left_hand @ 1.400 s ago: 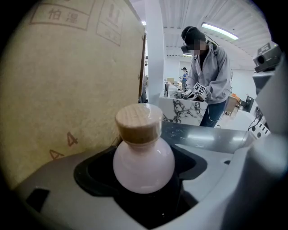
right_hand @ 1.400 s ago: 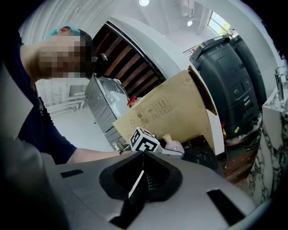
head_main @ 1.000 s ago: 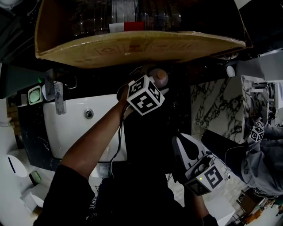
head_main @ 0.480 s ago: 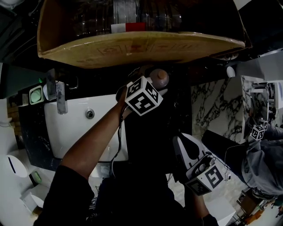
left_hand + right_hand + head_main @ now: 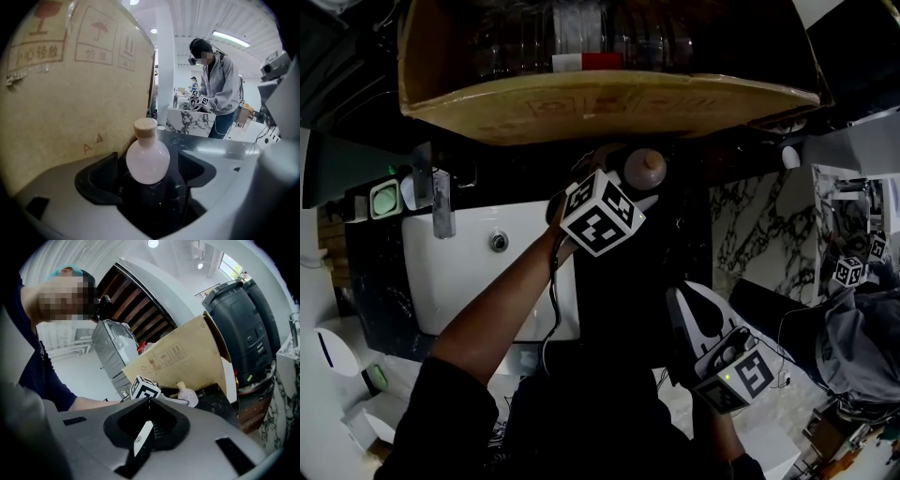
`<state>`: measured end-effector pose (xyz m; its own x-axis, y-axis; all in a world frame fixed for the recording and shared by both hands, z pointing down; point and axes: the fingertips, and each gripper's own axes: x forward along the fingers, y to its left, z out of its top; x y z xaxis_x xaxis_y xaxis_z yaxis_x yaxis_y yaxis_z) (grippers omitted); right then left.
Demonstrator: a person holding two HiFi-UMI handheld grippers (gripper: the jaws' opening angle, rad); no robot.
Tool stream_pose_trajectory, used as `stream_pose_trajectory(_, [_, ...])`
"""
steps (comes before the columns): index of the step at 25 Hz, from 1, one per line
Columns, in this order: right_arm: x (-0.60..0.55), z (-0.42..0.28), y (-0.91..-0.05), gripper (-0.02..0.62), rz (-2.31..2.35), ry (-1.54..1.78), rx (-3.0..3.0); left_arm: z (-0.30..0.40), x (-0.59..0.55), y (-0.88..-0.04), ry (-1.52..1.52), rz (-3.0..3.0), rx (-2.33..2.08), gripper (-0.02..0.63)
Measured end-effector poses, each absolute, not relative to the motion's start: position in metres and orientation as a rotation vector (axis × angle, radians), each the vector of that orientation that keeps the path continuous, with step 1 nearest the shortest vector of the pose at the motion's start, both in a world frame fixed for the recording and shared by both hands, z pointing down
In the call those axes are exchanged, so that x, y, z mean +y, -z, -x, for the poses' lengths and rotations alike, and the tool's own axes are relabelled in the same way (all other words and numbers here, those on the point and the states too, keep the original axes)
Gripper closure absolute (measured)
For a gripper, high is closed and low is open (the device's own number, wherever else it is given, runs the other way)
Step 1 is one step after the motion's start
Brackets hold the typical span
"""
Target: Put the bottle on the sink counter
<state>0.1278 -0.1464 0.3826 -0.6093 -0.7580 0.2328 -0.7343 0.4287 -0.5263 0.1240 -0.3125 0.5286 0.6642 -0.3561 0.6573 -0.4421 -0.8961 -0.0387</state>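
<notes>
A pale pink round bottle (image 5: 645, 169) with a tan cap stands upright on the black marble sink counter (image 5: 201, 140), right beside a cardboard box. In the left gripper view the bottle (image 5: 147, 159) sits between the jaws of my left gripper (image 5: 147, 177), which is open, with a small gap on each side. In the head view the left gripper (image 5: 628, 185) reaches in from below left of the bottle. My right gripper (image 5: 686, 305) hangs lower right, shut and holding nothing; its own view shows the right gripper (image 5: 149, 401) and the bottle (image 5: 188, 394) beyond.
A large cardboard box (image 5: 600, 94) holding plastic bottles overhangs the counter. A white basin (image 5: 478, 272) with a chrome faucet (image 5: 441, 202) lies left of the bottle. A person in a grey hoodie (image 5: 218, 93) works at a marble block further off.
My left gripper has drawn back a little from the bottle, which stays upright in place. The right gripper has not moved.
</notes>
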Motion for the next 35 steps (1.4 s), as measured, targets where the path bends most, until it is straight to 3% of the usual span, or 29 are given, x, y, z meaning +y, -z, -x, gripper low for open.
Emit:
stream_pose_trajectory(13, [-0.144, -0.103, -0.364, 0.568, 1.349, 0.876, 2.637, -0.084, -0.271, -0.498, -0.877, -2.730, -0.762, 0.218])
stream_pose_trajectory(35, [-0.145, -0.051, -0.324, 0.568, 1.328, 0.702, 2.692, -0.009, -0.186, -0.414, -0.524, -2.774, -0.747, 0.550])
